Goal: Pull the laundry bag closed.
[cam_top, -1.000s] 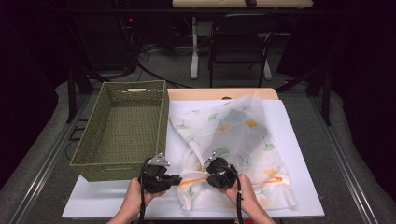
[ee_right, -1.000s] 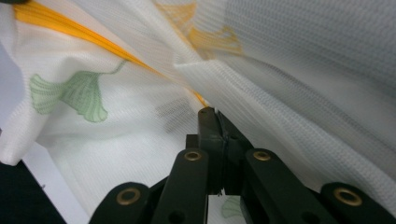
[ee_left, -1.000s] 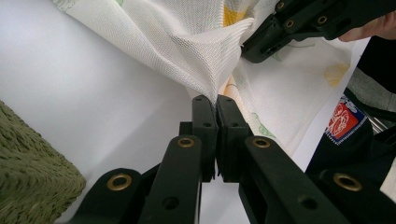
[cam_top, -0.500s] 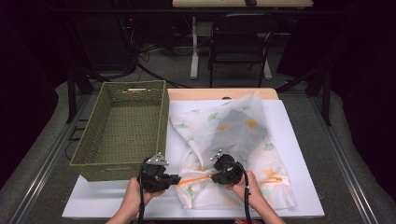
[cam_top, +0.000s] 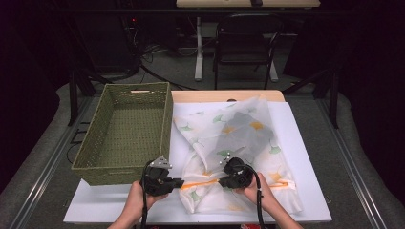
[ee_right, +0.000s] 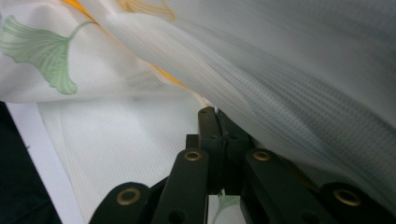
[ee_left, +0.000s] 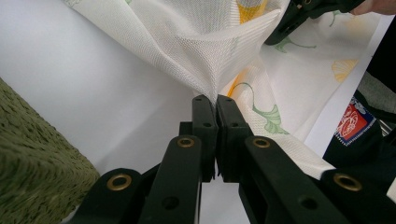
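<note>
A thin white cloth (cam_top: 239, 138) printed with green and yellow leaves lies crumpled on the white table top (cam_top: 296, 124). An orange-edged stretch of its hem (cam_top: 200, 183) runs taut between the two grippers near the front edge. My left gripper (cam_top: 180, 181) is shut on the cloth (ee_left: 219, 51), pinching a peak of the mesh between its tips. My right gripper (cam_top: 222, 181) is shut on the cloth (ee_right: 280, 70) too, with a fold draped over its jaws. In the left gripper view the right gripper (ee_left: 299, 18) shows at the top right.
A green woven basket (cam_top: 95, 143) stands to the left of the cloth, close by my left hand; its wall (ee_left: 32, 154) shows in the left gripper view. The floor with a chair (cam_top: 246, 43) and cables lies beyond the table.
My right gripper has shifted a little to the right along the cloth's front hem, drawing the orange edge tauter. The left gripper has stayed put.
</note>
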`<state>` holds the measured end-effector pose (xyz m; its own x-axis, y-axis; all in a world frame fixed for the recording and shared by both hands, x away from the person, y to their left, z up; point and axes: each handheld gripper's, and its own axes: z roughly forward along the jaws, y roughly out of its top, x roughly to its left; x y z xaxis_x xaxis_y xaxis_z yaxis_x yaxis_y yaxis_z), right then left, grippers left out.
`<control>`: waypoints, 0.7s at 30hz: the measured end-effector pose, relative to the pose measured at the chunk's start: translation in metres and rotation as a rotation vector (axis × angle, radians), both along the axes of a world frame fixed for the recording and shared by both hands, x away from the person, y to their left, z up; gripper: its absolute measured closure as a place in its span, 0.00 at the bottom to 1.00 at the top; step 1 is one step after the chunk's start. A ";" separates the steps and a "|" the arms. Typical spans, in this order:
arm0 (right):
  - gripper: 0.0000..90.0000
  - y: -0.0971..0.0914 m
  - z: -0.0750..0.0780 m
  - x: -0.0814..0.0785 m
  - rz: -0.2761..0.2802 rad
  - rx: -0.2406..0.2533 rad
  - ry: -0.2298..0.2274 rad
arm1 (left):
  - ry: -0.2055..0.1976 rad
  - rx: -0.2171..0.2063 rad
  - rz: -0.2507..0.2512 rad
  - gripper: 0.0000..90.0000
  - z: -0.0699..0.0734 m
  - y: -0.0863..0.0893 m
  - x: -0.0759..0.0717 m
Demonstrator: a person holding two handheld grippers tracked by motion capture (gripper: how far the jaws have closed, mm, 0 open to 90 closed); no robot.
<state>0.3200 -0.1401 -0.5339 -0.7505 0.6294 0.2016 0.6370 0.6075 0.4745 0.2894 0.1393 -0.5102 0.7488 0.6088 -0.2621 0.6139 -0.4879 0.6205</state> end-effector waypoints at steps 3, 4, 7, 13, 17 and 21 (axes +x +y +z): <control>1.00 -0.003 0.000 -0.001 -0.011 -0.003 -0.004 | 0.001 0.000 0.001 0.98 0.000 0.000 0.000; 1.00 -0.005 -0.001 -0.001 -0.017 -0.006 -0.006 | 0.002 -0.003 0.004 0.98 0.000 0.000 0.000; 1.00 -0.010 -0.001 -0.002 -0.031 -0.006 -0.004 | -0.001 0.001 0.000 0.98 0.000 0.001 0.000; 1.00 -0.016 0.001 -0.003 -0.042 -0.011 -0.012 | -0.007 0.002 -0.002 0.98 0.001 0.001 0.000; 1.00 -0.022 0.000 -0.003 -0.060 -0.011 -0.006 | -0.003 -0.004 0.003 0.98 0.001 0.001 0.000; 1.00 -0.027 0.002 -0.003 -0.074 -0.016 -0.007 | -0.004 -0.005 0.004 0.98 0.001 0.002 0.000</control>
